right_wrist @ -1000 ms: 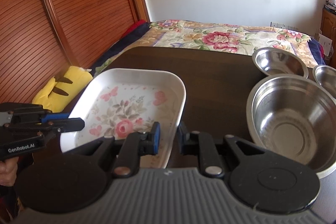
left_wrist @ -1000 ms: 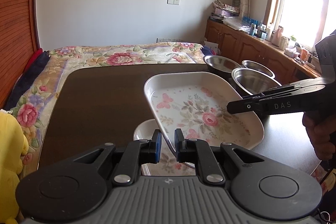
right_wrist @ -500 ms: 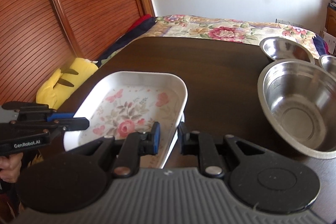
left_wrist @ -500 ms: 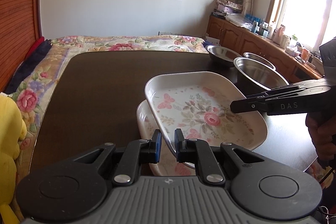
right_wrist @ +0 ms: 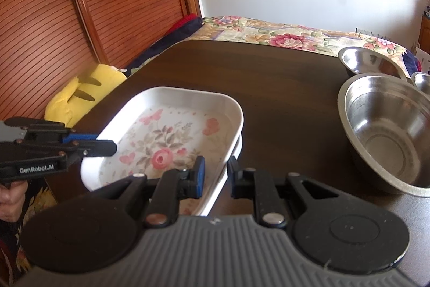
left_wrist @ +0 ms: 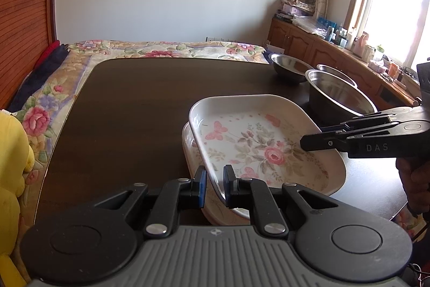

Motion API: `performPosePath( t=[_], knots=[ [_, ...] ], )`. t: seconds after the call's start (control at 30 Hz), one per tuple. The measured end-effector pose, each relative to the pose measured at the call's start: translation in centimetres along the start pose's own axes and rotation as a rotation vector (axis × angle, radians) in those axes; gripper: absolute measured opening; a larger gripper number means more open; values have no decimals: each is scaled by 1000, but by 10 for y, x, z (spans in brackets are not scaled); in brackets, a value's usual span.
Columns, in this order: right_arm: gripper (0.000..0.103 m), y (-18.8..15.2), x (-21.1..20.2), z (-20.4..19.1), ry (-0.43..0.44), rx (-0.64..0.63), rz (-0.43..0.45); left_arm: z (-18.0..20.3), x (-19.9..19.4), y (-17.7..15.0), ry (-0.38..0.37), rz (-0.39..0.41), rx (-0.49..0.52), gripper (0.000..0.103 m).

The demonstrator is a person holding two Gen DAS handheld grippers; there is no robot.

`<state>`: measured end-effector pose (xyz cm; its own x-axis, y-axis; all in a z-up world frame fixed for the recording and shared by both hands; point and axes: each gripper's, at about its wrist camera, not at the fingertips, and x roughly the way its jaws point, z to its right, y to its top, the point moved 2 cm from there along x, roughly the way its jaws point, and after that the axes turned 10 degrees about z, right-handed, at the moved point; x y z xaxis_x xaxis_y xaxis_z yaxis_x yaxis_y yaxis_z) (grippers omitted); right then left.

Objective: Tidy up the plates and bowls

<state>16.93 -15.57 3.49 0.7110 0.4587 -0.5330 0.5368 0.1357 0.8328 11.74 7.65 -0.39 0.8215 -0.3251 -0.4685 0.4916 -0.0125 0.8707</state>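
- Gripping the near rim of the floral plate [left_wrist: 258, 149], your left gripper [left_wrist: 215, 186] has its blue-padded fingers closed on the thin white edge.
- Your right gripper [right_wrist: 216, 176] clamps the same plate's rim on its opposite side, jaws pinched tight.
- That plate is a glossy white rounded rectangle with raised walls, printed with pink roses and butterflies; you hold it tilted just above a second matching plate [left_wrist: 192, 152] lying on the dark wooden table [left_wrist: 129, 109] near its front edge.
- To the right sit three round, shiny steel bowls: the large bowl [right_wrist: 387, 131] nearest, a smaller bowl [right_wrist: 371, 63] behind it, and a third bowl [right_wrist: 423, 82] mostly cut off.
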Motion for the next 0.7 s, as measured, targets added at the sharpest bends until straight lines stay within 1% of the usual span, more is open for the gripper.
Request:
performPosePath(
  t=[0.43,0.7],
  knots=[
    [20,-3,0,-4,-5,-25,2,-2,5,1,7,-12,-6,14],
    [21,-3,-2,-3,4,-29,15,-6,2,4,12,3,-18,14]
  ],
)
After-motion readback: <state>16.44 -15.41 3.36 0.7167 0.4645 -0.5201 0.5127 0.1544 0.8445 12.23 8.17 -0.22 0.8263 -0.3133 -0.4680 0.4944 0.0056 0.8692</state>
